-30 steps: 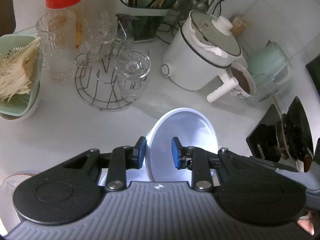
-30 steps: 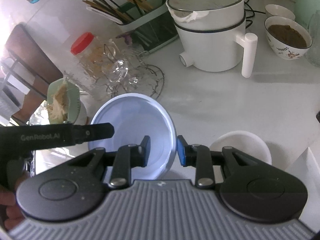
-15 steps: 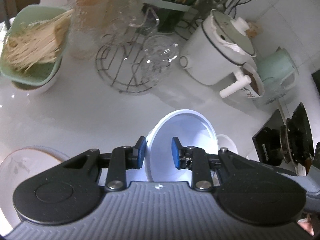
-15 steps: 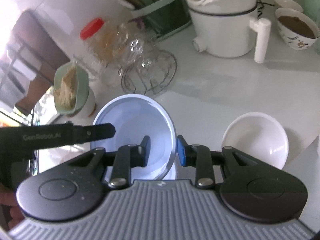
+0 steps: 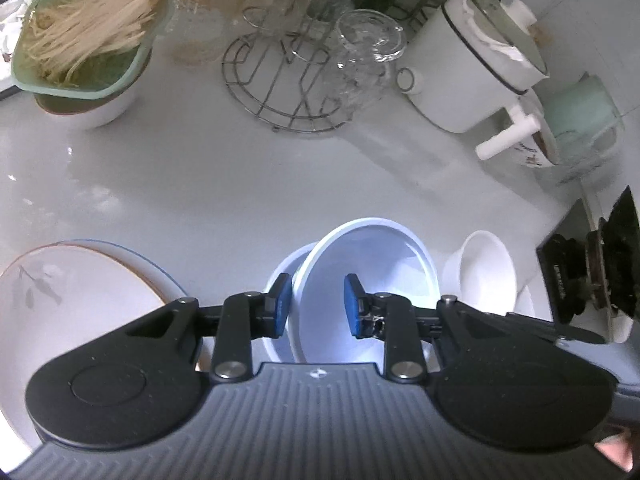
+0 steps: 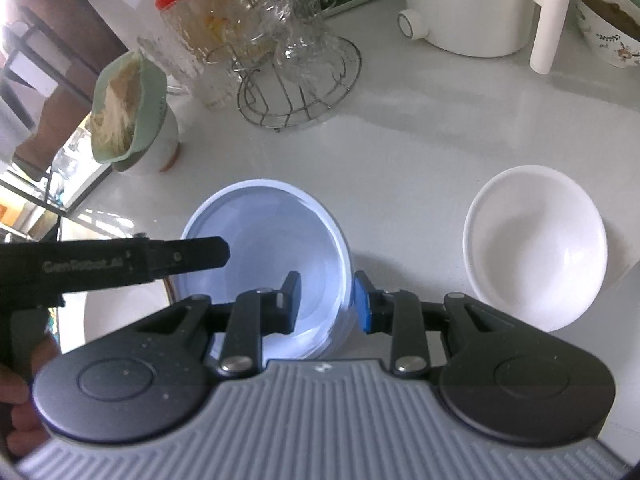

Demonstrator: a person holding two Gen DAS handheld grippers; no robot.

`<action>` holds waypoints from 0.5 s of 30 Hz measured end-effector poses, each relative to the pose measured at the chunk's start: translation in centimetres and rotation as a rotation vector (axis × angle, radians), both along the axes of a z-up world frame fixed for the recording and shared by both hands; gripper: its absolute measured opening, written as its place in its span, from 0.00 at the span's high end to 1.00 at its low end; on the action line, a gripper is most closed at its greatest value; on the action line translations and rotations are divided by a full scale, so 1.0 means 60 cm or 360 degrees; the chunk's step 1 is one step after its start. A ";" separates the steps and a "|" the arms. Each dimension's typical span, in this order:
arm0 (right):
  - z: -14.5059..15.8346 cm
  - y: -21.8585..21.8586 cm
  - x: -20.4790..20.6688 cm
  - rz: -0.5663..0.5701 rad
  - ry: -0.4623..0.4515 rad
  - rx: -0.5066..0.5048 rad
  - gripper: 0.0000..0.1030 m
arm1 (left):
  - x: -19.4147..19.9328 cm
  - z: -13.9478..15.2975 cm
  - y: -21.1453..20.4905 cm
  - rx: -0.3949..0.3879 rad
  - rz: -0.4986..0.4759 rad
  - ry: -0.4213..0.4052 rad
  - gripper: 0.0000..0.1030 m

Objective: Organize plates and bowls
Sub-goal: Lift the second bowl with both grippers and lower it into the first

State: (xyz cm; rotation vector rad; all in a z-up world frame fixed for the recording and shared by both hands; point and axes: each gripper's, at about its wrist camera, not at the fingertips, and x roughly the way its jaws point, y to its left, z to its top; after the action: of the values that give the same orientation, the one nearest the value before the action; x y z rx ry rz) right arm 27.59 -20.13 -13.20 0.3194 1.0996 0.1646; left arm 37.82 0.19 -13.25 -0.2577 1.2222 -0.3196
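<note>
Both grippers have come lower since a second ago: the left gripper [image 5: 316, 304] and the right gripper [image 6: 328, 304] each stay clamped on opposite rim walls of the pale blue bowl [image 6: 264, 248], which now hangs over a second blue bowl [image 5: 282, 276], only an edge showing, near the worktop's [image 6: 420, 152] front edge. The white bowl [image 6: 536, 244] has come fully into view just beside it. The leaf-print plate [image 5: 80, 280] is cut off at left; whether the bowls touch is unclear.
</note>
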 end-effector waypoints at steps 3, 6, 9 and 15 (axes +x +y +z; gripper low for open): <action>-0.004 0.011 -0.001 0.0031 -0.0042 -0.0041 0.68 | 0.000 -0.005 -0.004 0.0038 0.0014 -0.0025 0.69; -0.008 0.011 0.001 0.0026 -0.0043 -0.0035 0.68 | -0.001 -0.008 -0.004 0.0052 0.0030 -0.0021 0.68; -0.008 0.010 0.000 0.0041 -0.0064 -0.0037 0.68 | 0.000 -0.013 0.003 0.0027 0.0056 -0.0008 0.67; -0.016 0.007 0.002 0.0018 -0.0033 -0.0031 0.67 | -0.005 -0.010 0.016 0.0034 0.0062 -0.0038 0.52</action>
State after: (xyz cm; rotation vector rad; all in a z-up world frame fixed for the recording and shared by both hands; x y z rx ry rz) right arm 27.72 -19.69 -14.16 0.2935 1.0822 0.1669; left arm 37.49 1.14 -13.88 -0.2580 1.1948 -0.2752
